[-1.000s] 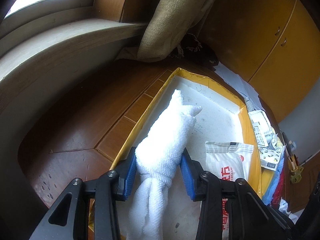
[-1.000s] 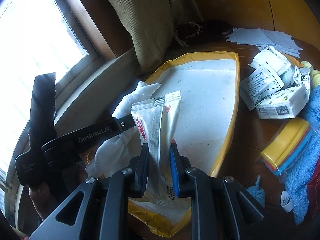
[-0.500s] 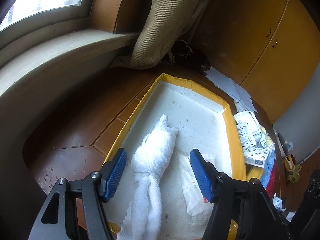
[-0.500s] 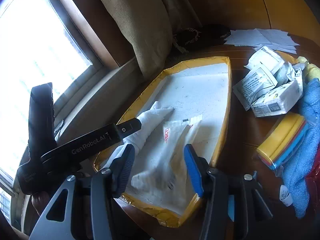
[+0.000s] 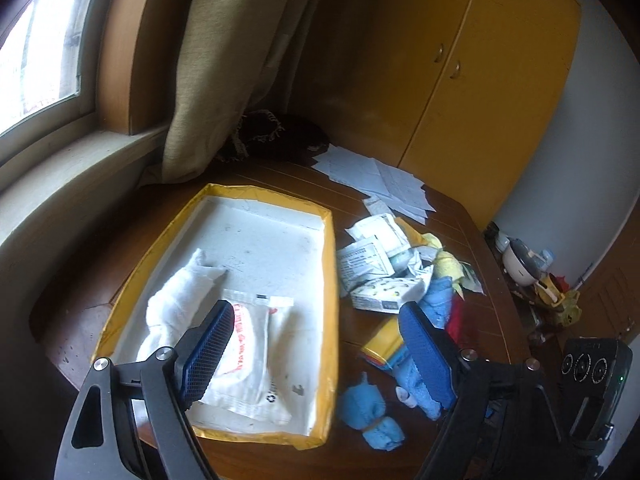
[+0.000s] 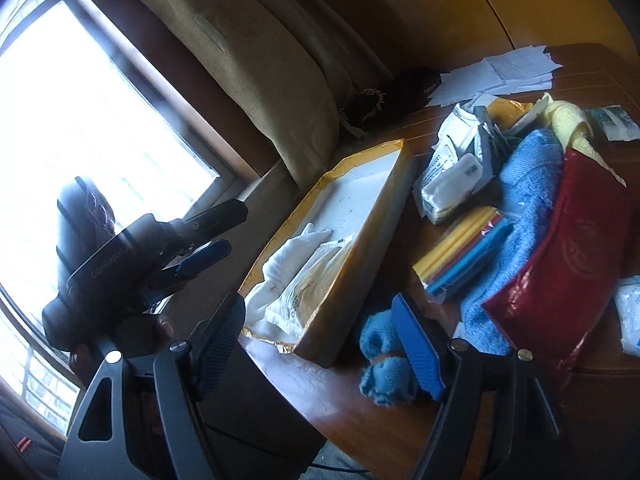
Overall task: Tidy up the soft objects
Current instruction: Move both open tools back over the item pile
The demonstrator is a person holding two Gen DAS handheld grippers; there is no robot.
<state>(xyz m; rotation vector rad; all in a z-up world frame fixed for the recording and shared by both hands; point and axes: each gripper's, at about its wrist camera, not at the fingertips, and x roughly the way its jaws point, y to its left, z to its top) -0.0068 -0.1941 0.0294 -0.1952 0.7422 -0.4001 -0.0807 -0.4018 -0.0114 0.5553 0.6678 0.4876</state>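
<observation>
Both grippers' jaws have just been opening. The left gripper [image 5: 316,344] gapes empty above the yellow tray [image 5: 329,280], as does the right gripper [image 6: 320,344]; inside the tray lie the white packet [image 5: 256,360] and, beyond it, the white towel [image 5: 180,300].

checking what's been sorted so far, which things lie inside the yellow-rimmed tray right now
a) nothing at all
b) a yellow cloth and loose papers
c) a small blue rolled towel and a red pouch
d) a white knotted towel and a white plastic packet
d: the white knotted towel and the white plastic packet lie side by side in the yellow-rimmed tray; the small blue rolled towel lies outside it on the table.
</observation>
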